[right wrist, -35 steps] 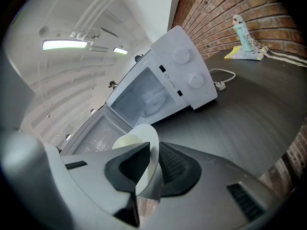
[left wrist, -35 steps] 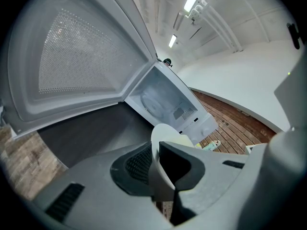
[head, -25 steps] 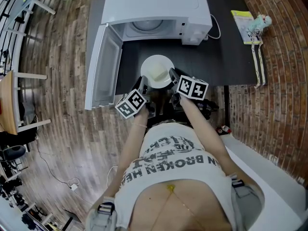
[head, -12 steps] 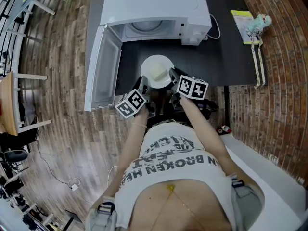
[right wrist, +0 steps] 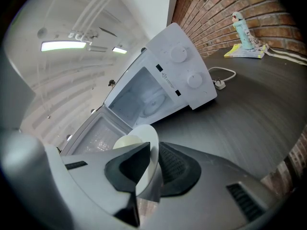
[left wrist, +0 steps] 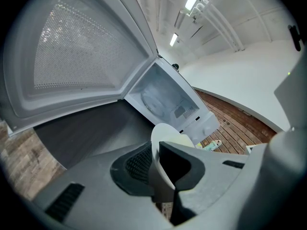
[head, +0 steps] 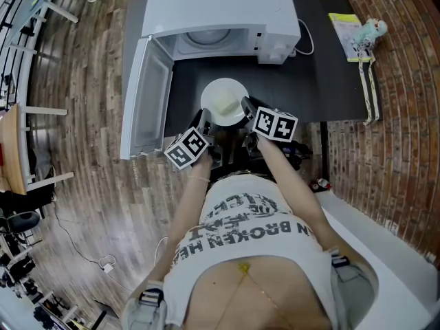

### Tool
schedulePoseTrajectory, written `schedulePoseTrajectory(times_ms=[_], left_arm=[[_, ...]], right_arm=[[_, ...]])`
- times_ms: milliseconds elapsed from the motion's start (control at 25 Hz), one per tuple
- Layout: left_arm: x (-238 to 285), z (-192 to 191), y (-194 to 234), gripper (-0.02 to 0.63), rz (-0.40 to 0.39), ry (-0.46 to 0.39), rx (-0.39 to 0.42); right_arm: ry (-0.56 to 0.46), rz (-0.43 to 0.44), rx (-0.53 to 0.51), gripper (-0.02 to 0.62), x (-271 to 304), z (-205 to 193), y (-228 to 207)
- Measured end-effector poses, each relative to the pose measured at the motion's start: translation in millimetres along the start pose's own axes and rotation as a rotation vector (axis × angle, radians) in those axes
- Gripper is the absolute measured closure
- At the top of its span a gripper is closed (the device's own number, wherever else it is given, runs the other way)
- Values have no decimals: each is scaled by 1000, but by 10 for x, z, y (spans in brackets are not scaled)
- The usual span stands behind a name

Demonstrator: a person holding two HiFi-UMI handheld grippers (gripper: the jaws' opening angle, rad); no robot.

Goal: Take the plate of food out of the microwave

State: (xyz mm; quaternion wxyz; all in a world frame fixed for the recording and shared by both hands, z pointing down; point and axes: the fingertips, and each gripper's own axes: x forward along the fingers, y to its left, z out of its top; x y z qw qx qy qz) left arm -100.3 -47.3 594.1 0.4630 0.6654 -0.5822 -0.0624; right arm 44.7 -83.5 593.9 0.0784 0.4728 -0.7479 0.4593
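Observation:
A white plate with pale yellow food is out in front of the white microwave, over the dark table. My left gripper is shut on the plate's near-left rim, and my right gripper is shut on its near-right rim. In the left gripper view the plate stands edge-on between the left gripper's jaws. The right gripper view shows the plate pinched likewise in the right gripper. The microwave's cavity is open with only its glass turntable inside.
The microwave door hangs wide open to the left of the plate. A white plug and cord lie right of the microwave. A booklet and a small figurine sit at the table's far right.

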Motion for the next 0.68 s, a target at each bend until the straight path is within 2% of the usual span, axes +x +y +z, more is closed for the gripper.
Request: schedulePoseTrajectory(times_ms=[160, 440, 680], left_arm=[[9, 1, -28, 554, -10, -4, -12], [-2, -17, 69, 554, 34, 2, 0], [35, -6, 38, 554, 12, -8, -15]], right_arm=[[4, 2, -2, 540, 8, 0, -4], [7, 9, 0, 540, 12, 14, -5], [8, 11, -1, 541, 25, 32, -2]])
